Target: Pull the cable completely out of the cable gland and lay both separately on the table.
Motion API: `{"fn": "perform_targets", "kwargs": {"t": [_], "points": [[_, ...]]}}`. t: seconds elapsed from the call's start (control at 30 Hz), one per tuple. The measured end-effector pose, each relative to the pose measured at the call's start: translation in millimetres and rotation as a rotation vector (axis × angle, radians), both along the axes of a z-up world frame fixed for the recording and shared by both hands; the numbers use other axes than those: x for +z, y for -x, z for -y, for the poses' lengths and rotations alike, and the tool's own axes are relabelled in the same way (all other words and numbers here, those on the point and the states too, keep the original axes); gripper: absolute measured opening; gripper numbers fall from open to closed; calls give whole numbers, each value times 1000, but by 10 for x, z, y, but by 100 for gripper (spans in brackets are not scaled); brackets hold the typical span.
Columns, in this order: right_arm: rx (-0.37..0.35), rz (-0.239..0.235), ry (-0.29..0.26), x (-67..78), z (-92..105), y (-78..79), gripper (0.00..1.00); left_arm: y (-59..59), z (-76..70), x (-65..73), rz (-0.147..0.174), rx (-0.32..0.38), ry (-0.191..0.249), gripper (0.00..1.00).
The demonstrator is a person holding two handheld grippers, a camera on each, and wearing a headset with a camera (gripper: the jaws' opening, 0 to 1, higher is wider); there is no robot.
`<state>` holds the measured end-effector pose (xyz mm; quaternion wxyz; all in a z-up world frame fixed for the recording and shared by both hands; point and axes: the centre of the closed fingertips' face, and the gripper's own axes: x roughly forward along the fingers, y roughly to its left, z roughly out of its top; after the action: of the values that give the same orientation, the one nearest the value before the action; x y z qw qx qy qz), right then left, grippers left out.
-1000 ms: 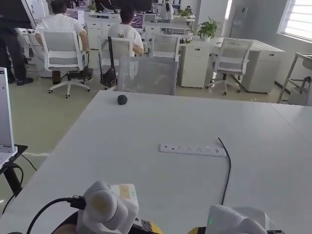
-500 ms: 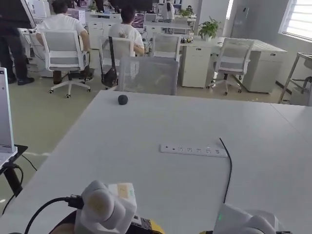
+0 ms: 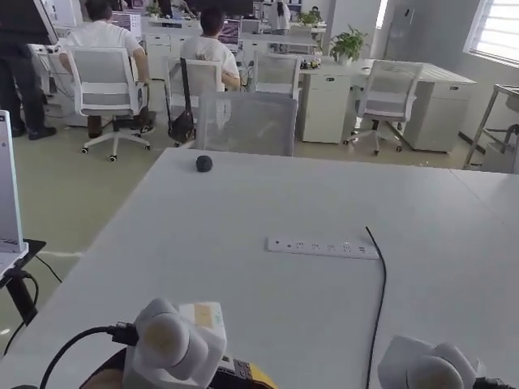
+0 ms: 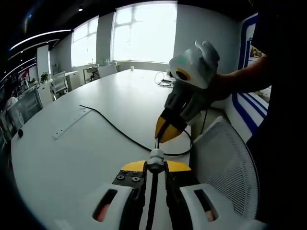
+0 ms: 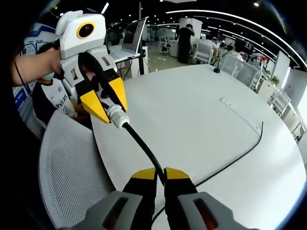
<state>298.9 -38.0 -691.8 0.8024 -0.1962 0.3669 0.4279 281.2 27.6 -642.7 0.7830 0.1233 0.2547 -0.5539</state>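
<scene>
The cable gland (image 5: 114,114) was pinched by the left gripper (image 4: 155,166) at upper left of the right gripper view. The black cable (image 5: 142,145), threaded through it, was clamped by the right gripper (image 5: 160,173) at lower centre. The gripper sticker (image 3: 208,316) was illegible

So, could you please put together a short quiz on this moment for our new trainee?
1. True or false: the cable is fully out of the cable gland held by the left gripper.
2. The right gripper is shut on: A the cable, B the gland, C nothing.
3. Fill in: the white bar on the table is a ____.
Key: 1 false; 2 A; 3 power strip.
</scene>
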Motion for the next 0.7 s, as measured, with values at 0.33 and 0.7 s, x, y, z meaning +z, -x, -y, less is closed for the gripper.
{"fn": "perform_targets", "kwargs": {"t": [0.33,0.7], "points": [[-19,-56,-16,-95,13,42,0,3,-38,-46,-8,3,-8,15],[69,73,-27,34,-49,-39,17,-19,-34,-40,-8,-1,-6,15]]}}
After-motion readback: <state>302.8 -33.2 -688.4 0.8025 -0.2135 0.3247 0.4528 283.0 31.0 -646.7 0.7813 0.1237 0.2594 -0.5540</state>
